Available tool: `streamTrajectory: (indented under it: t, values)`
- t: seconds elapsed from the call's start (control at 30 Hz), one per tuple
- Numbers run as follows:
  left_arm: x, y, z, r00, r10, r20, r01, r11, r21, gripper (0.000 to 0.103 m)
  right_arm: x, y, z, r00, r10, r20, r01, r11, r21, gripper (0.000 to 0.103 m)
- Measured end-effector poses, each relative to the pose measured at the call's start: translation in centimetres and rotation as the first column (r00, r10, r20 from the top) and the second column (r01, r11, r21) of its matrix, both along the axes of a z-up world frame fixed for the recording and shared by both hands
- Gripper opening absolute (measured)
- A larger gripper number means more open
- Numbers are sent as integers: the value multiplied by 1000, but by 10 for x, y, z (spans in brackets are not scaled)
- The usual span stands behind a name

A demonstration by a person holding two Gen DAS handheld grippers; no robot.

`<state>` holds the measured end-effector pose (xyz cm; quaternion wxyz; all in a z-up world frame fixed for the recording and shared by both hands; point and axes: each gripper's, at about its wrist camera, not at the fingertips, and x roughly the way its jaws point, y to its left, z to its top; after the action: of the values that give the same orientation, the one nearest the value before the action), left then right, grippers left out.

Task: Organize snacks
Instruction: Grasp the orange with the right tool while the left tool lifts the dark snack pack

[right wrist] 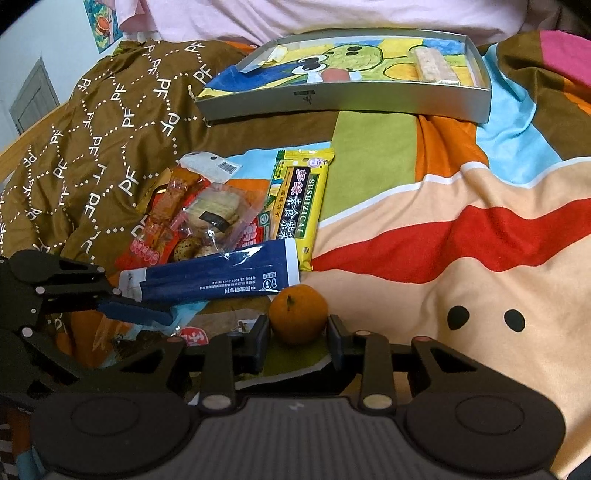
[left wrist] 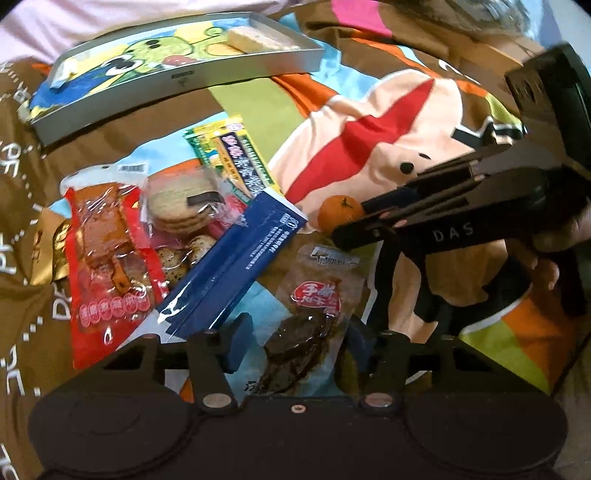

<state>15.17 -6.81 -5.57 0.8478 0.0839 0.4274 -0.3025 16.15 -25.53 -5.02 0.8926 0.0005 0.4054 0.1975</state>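
A pile of snacks lies on a patterned bedspread: a blue pack point(left wrist: 229, 266) point(right wrist: 214, 275), a yellow seaweed pack point(left wrist: 232, 158) point(right wrist: 299, 206), bagged biscuits point(left wrist: 181, 199) point(right wrist: 214, 216), a red pack point(left wrist: 107, 254) and a brown dried-meat pack point(left wrist: 306, 317). My left gripper point(left wrist: 295, 341) is open around the brown pack. My right gripper point(right wrist: 297, 338) is open, its jaws on either side of a small orange point(right wrist: 297, 317) point(left wrist: 340, 212), not closed on it. A shallow silver box point(left wrist: 177, 79) point(right wrist: 343, 99) holds a wafer bar point(right wrist: 434, 66).
The silver box sits at the far side near a pink pillow point(right wrist: 332, 14). The brown "PF" blanket point(right wrist: 110, 129) bunches up at the left. My right gripper's body point(left wrist: 461, 218) crosses the right of the left wrist view.
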Motion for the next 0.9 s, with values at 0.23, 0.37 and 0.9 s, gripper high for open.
streamTrajectory:
  t: [0.23, 0.37, 0.9]
  values:
    - [-3, 5, 6, 999, 40, 11, -39, 999, -37, 56, -2, -1, 4, 999, -7, 40, 7, 1000, 2, 36]
    - [-3, 8, 10, 998, 65, 18, -64, 996, -69, 53, -3, -2, 8, 996, -20, 84, 20, 1000, -1, 36]
    - [-4, 11, 14, 990, 139, 38, -131, 977, -171, 49, -7, -2, 15, 985, -37, 166, 39, 999, -13, 36]
